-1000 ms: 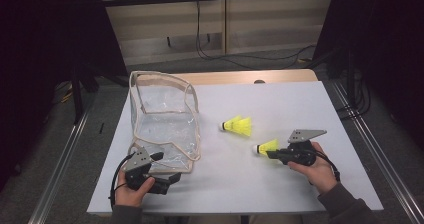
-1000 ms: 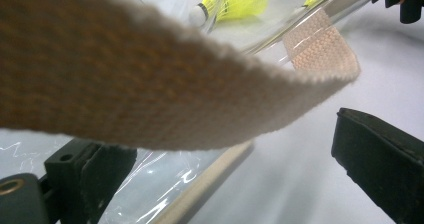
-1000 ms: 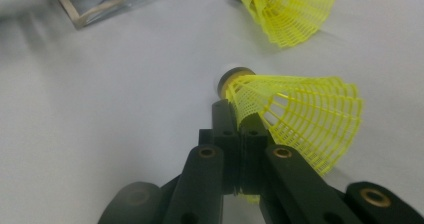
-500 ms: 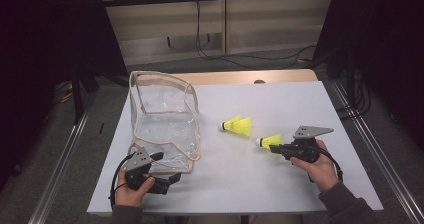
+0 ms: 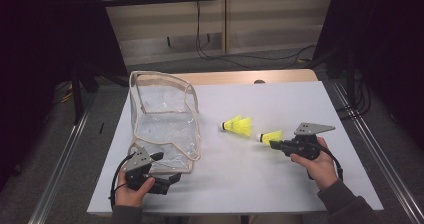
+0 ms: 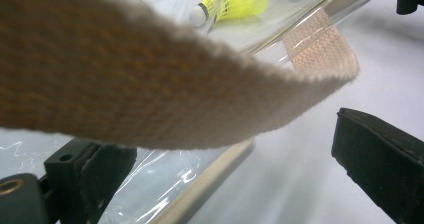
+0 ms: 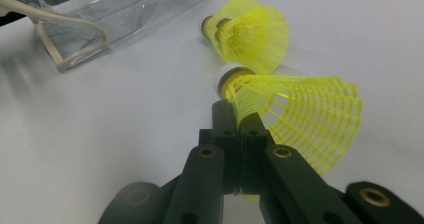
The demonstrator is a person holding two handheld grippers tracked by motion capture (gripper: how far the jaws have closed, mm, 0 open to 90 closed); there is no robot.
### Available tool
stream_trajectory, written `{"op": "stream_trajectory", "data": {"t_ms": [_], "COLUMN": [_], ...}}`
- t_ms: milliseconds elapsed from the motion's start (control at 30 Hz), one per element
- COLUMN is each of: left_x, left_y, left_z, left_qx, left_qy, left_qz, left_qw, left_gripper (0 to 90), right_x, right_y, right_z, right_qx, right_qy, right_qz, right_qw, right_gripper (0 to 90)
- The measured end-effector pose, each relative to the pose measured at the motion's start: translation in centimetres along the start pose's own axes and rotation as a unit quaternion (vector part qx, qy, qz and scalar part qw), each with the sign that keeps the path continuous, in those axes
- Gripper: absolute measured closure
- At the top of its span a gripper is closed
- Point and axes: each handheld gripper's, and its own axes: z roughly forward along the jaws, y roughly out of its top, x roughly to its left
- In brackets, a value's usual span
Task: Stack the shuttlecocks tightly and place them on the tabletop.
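Observation:
A clear plastic bag [image 5: 165,119] with beige trim stands open on the white table. Its beige strap [image 6: 150,84] hangs close across the left gripper view. My left gripper [image 5: 172,176] lies at the bag's near edge, and in its own view the left gripper [image 6: 225,149] is open, its jaws wide apart with the bag's edge between them. At the right, my right gripper [image 5: 274,144] is shut on the skirt of a yellow shuttlecock [image 5: 270,135]; its own view shows the right gripper [image 7: 235,119] pinching that shuttlecock [image 7: 300,109]. A second yellow shuttlecock [image 5: 239,125] lies just beyond.
The white table [image 5: 250,184] has bare room between the two hands and behind the shuttlecocks. A wooden strip runs along the table's far edge [image 5: 240,77]. Metal rails flank the table, and cables lie on the floor behind.
My right gripper has carried its shuttlecock slightly up and away from the near edge. The left gripper, the bag and the loose shuttlecock have stayed put.

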Motion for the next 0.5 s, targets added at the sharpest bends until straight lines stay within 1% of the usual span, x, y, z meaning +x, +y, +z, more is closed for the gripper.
{"op": "stream_trajectory", "data": {"t_ms": [333,500], "left_x": [-0.01,-0.04], "left_y": [0.02,-0.02], "left_z": [-0.03,-0.02], "left_qx": [0.002,-0.001], "left_qy": [0.0,0.0], "left_qz": [0.001,0.0], "left_qw": [1.0,1.0], "left_gripper": [4.2,4.2], "right_x": [-0.16,-0.3], "right_y": [0.31,0.43], "right_z": [0.14,0.33], "right_qx": [-0.006,-0.008], "right_qy": [-0.007,-0.011], "right_qz": [0.0,0.001], "right_qw": [1.0,0.9999], "right_gripper": [89.1,89.1]}}
